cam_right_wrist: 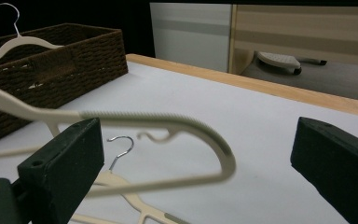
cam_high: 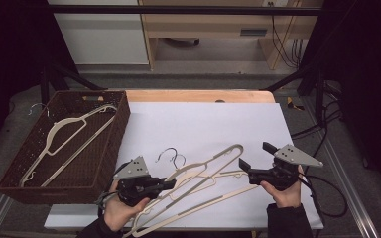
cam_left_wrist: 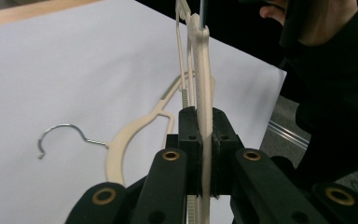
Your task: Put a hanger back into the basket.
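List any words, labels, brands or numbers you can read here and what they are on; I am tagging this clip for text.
None can be read.
The cream hangers, the wicker basket, the white table sheet and both grippers, left and right, bear no readable print.
A dark plate on the wooden furniture behind the table may be a label, but it is too small and blurred to tell.

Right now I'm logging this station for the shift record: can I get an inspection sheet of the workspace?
Surface: white sheet over a wooden table.
Job's things: cream hangers; lifted hanger, another beneath it, one in the wicker basket.
Clutter: nothing seen.
Grippers: left gripper shut on the lifted hanger; right gripper open around its end, not pressing.
Cables: right gripper's cable; more off the table's right edge.
Surroundings: wooden furniture behind.
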`<state>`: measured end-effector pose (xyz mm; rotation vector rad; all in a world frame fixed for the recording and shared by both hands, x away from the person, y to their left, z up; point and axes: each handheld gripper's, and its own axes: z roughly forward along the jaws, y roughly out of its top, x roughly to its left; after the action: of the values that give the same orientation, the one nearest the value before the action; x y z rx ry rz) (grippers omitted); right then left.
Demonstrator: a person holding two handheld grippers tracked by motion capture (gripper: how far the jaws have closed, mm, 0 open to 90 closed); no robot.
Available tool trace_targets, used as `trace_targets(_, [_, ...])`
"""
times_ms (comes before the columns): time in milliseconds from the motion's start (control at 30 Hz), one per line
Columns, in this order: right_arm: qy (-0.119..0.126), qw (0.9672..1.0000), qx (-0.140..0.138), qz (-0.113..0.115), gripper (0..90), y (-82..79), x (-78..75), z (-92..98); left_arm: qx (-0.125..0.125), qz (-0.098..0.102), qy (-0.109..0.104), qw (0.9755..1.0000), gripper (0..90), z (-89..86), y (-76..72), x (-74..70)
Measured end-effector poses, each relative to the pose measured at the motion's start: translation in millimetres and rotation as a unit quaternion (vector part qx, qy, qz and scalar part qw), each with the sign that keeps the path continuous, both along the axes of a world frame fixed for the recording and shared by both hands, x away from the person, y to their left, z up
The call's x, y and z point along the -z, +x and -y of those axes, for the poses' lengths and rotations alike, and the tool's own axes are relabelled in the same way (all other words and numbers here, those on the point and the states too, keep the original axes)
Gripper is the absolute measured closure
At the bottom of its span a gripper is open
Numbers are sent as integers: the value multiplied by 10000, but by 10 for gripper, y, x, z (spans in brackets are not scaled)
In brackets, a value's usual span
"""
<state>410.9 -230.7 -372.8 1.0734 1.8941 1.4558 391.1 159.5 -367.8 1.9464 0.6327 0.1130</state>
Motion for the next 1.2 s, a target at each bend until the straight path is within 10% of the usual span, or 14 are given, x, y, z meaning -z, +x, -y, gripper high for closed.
trace_targets(667, [-52, 10000, -45, -45, 15, 17, 57, 102, -502, 591, 74, 9970, 856, -427, 98, -722])
trace_targets(1200, [-91, 9999, -3, -76, 15, 27, 74, 100, -1151, 975, 62, 9885, 855, -1157, 398, -1153])
